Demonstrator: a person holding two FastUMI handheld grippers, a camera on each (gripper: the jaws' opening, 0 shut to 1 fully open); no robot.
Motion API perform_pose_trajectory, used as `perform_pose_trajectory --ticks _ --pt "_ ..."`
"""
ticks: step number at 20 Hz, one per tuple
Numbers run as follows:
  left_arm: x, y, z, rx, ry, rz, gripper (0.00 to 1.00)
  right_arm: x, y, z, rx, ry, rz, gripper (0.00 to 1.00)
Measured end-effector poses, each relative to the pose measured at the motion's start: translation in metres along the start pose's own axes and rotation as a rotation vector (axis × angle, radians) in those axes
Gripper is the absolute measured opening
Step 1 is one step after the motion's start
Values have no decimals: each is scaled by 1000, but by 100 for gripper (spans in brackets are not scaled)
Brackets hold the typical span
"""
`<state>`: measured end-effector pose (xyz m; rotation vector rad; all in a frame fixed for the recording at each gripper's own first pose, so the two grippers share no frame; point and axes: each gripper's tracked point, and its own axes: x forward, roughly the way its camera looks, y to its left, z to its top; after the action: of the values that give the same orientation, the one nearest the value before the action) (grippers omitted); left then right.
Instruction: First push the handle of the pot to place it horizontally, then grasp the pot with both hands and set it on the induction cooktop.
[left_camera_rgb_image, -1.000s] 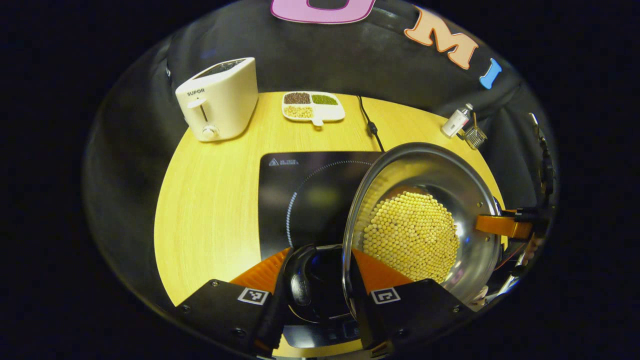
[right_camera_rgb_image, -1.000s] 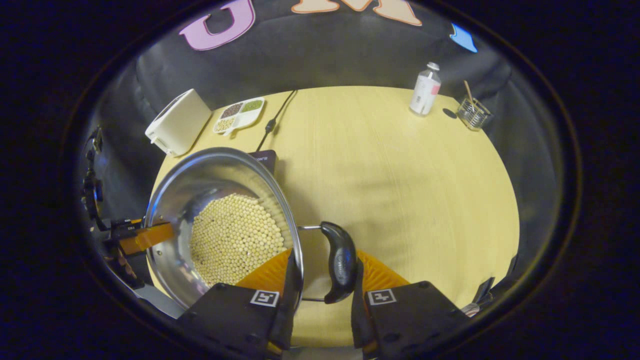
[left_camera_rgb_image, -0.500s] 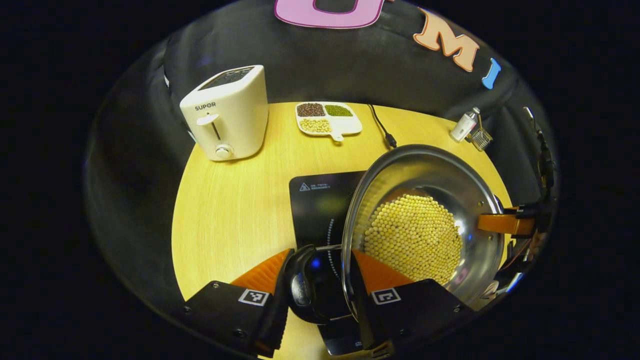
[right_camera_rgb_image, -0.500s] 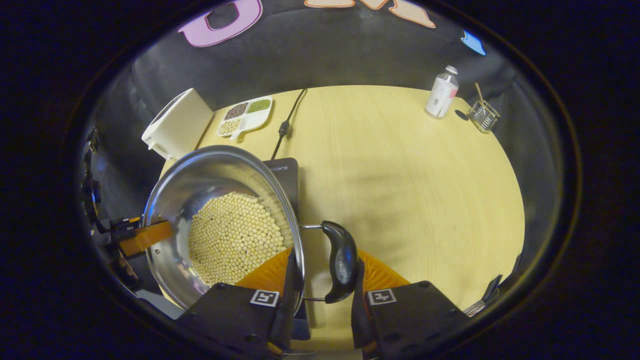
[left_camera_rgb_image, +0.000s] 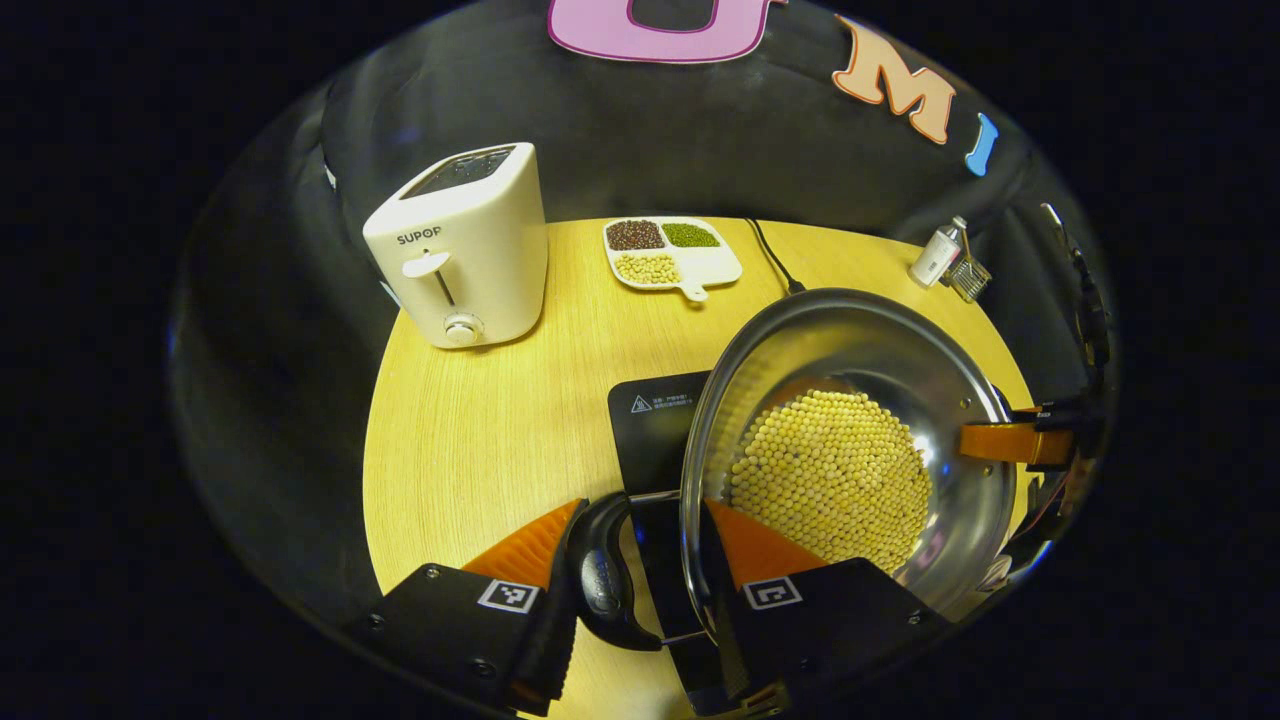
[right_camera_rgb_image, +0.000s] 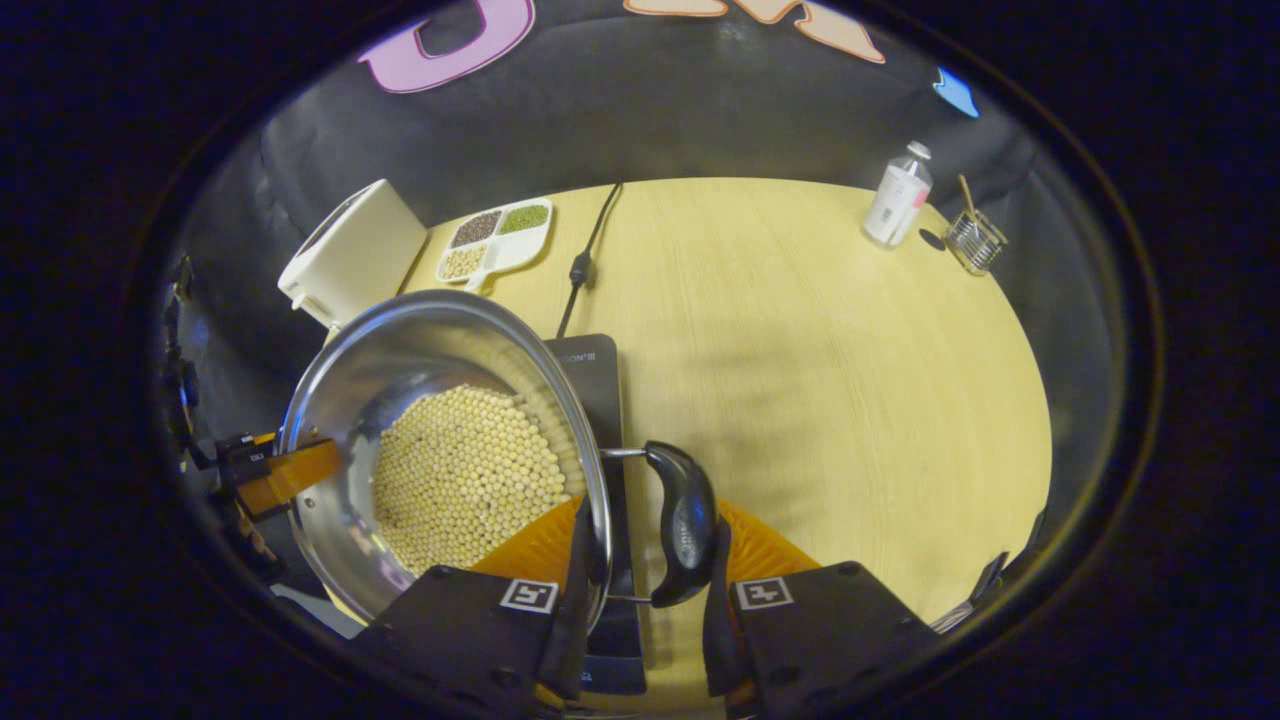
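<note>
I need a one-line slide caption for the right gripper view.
Right tool grips the pot by its side handle, above the cooktop.

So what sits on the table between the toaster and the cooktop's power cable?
In the left gripper view, a white divided dish of three kinds of beans lies between the toaster and the cable, apart from both.

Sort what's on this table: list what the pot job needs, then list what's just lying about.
Needed:
- pot of beans, held at its two side handles
- induction cooktop, partly under the pot
- left tool, on one handle
- right tool, on the other handle

Lying about:
- toaster
- divided dish of beans
- white bottle
- wire holder
</note>
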<state>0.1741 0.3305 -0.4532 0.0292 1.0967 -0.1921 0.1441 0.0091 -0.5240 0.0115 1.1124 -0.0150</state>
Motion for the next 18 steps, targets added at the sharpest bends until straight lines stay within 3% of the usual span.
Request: perform_pose_trajectory --ticks 5,9,12,14,18 --pt "-5 -2 -5 34 16 29 71 1 -2 -2 1 -13 8 49" --pt "-16 0 3 67 -26 75 77 -14 -3 12 32 -94 30 59" --pt "-27 -6 0 62 -30 71 79 -27 -9 18 33 -133 42 72" --pt "-36 -8 3 45 -56 86 87 -36 -15 20 38 -168 40 73" --pt "-59 -13 7 23 -119 109 83 -58 -33 19 31 -219 38 75"
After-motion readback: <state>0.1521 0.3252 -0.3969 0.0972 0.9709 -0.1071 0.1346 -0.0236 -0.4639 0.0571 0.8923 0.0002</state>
